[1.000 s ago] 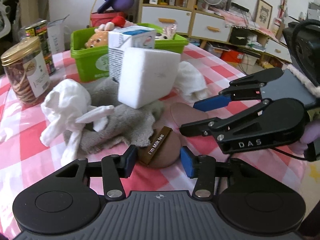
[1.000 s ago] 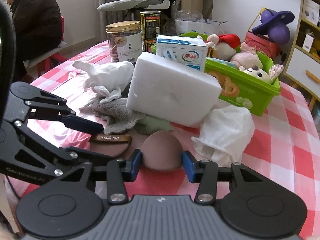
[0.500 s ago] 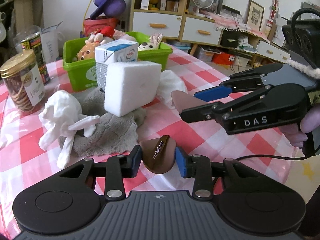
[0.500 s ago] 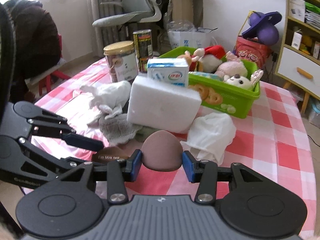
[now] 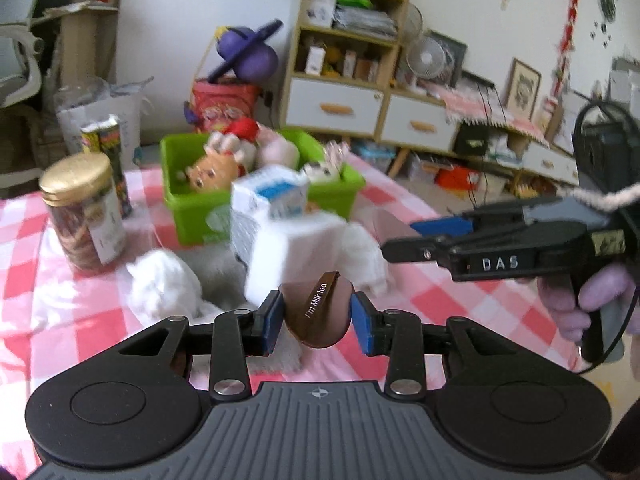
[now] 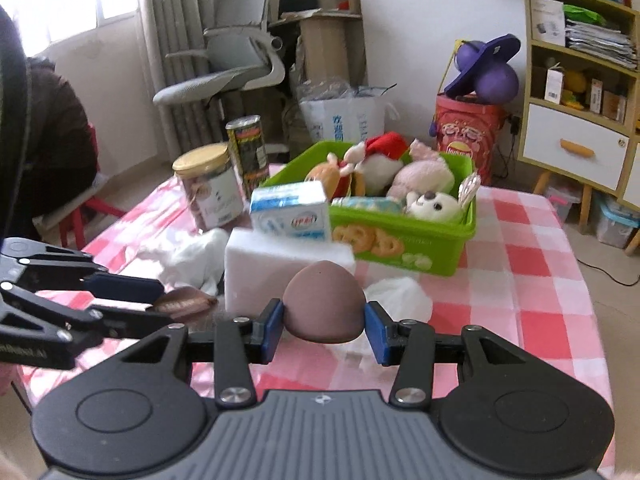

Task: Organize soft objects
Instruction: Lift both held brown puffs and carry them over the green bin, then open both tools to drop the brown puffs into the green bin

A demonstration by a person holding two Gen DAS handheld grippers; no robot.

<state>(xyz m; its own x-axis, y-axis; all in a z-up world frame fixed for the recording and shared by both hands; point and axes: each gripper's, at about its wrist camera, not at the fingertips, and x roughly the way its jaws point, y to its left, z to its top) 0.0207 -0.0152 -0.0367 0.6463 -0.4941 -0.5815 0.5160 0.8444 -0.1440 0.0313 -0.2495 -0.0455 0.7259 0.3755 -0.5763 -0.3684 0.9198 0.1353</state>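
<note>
My left gripper (image 5: 316, 316) is shut on a brown teardrop sponge (image 5: 320, 322) with an "I'm Milk tea" ribbon, held clear above the checked table. Held just as high, my right gripper (image 6: 324, 320) is shut on a plain brown egg-shaped sponge (image 6: 322, 300). Each gripper shows in the other's view: the right gripper (image 5: 404, 236) at the right, the left gripper (image 6: 160, 304) at the lower left. Behind them stands a green bin (image 6: 440, 256) with several plush toys. On the table lie a white foam block (image 6: 256, 272), a grey towel (image 5: 216, 268) and white cloths (image 5: 164, 284).
A milk carton (image 6: 292, 216) rests on the foam block against the bin. A gold-lidded jar (image 6: 212, 188) and a tall can (image 6: 248, 148) stand at the back left. A crumpled white tissue (image 6: 400, 292) lies right of the block. The table's right edge drops to the floor.
The left jaws closed onto the ribboned sponge. Both grippers then rose from the table with their sponges, so the table objects sit lower and farther off.
</note>
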